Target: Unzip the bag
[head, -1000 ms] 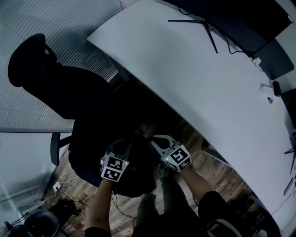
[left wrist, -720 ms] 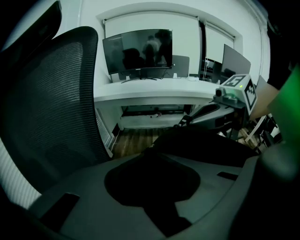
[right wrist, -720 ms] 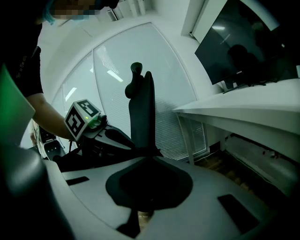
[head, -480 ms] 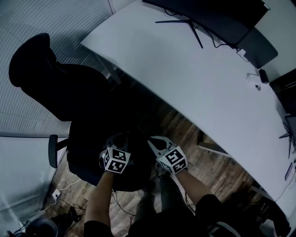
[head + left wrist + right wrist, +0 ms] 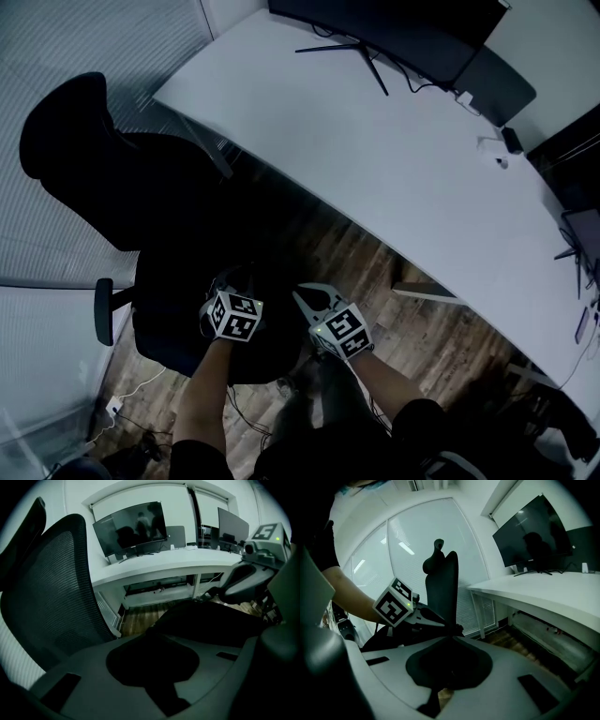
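A black bag [image 5: 267, 349] lies on the seat of the office chair, its details lost in the dark. My left gripper [image 5: 234, 278] is at the bag's top. Its jaws have just been closing and black bag fabric [image 5: 211, 620] fills the gap between them. In the right gripper view the left gripper [image 5: 451, 627] tapers to a point on the bag. My right gripper [image 5: 298, 293] is just right of it, shut, with a small dark piece that looks like the zipper pull [image 5: 458, 629] at its tips. In the left gripper view the right gripper [image 5: 213, 592] reaches in from the right.
The black mesh office chair [image 5: 103, 178] stands at the left with its back toward the blinds. A long white desk [image 5: 394, 159] with a monitor [image 5: 394, 33] runs across the top right. Wooden floor [image 5: 427, 328] and loose cables [image 5: 131, 380] lie below, beside the person's legs.
The right gripper has drawn a little away from the left one, to the right and back. The left gripper stays on the bag, rolled slightly. The head view has tilted toward the desk.
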